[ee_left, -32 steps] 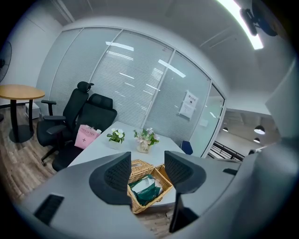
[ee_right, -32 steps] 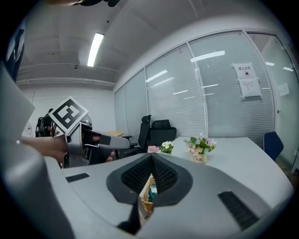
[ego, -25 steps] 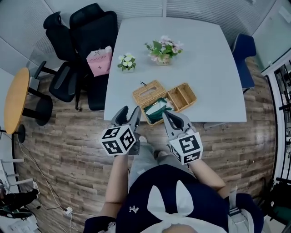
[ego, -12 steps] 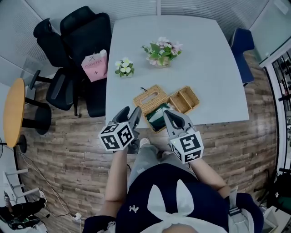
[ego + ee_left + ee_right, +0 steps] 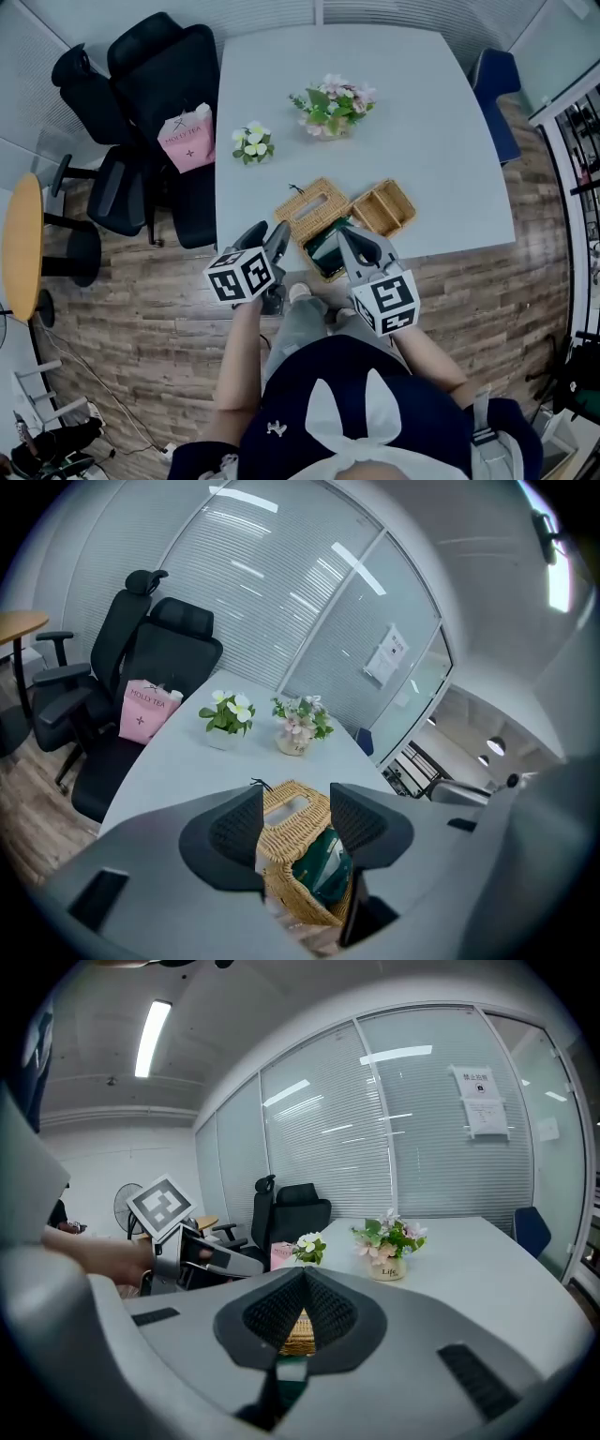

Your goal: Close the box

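The open wicker box [image 5: 292, 883] sits at the white table's [image 5: 422, 112] near edge, a green packet [image 5: 322, 869] inside. The left gripper [image 5: 295, 803] hangs spread before it. The right gripper [image 5: 302, 1288] is pressed together, empty.

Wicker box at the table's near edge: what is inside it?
A dark green packet with some white on it lies inside the open wicker box. The box's floor and anything under the packet cannot be seen: the packet and the woven walls cover them.
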